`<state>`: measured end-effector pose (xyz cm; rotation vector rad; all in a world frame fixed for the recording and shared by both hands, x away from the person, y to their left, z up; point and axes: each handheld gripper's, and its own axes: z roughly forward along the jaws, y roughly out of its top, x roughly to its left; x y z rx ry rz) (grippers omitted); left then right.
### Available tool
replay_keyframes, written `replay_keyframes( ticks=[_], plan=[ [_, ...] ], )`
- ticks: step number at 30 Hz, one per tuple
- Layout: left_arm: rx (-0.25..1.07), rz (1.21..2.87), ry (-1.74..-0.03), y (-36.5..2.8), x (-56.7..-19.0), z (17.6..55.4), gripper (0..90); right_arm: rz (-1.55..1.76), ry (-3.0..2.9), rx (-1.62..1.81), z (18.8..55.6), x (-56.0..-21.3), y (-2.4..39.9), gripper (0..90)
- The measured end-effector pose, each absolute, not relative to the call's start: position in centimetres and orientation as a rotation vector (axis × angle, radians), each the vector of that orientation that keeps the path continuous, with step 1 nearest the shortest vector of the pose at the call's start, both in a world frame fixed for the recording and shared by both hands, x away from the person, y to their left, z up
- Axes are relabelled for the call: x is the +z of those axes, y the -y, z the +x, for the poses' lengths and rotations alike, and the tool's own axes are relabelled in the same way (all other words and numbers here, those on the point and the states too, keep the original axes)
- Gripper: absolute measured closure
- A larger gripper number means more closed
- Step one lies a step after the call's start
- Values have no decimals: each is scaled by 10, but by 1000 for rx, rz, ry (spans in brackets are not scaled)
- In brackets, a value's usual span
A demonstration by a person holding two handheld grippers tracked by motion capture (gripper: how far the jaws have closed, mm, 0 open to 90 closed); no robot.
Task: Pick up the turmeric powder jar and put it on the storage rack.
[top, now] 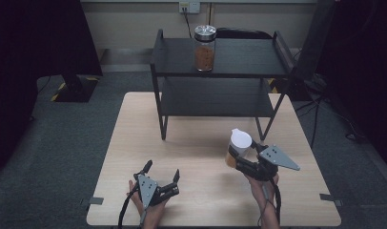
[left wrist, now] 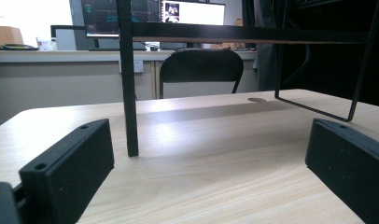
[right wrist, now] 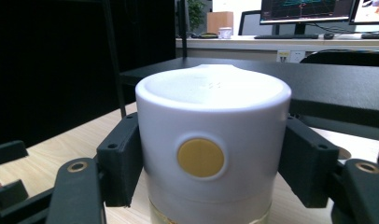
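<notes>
A white-lidded container [top: 238,147] with brownish contents stands on the table at the right; my right gripper [top: 240,155] is shut on it. In the right gripper view its white lid [right wrist: 213,135], with a yellow round button, sits between the two black jaws, which press its sides. My left gripper [top: 161,172] rests open near the table's front edge, nothing between its fingers [left wrist: 68,172]. A glass jar [top: 204,48] with a metal lid and brown contents stands on the top shelf of the black rack [top: 239,59].
The black two-level rack stands on the far half of the wooden table [top: 134,143]; its leg [left wrist: 128,93] rises ahead of the left gripper. A chair [left wrist: 199,67] and a desk with monitors [left wrist: 145,14] lie beyond the table.
</notes>
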<state>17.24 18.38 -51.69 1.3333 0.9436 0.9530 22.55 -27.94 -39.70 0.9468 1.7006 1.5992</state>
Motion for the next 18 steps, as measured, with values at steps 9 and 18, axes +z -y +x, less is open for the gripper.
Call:
replay_keyframes(
  ticks=[9,18],
  plan=[
    [953,1334,-944,-184,-517,172,6,878,-1729,1625,231,-377,290,305],
    [954,1333,-946,-184,-517,172,6,812,-1761,1644,240,-350,299,305]
  ],
)
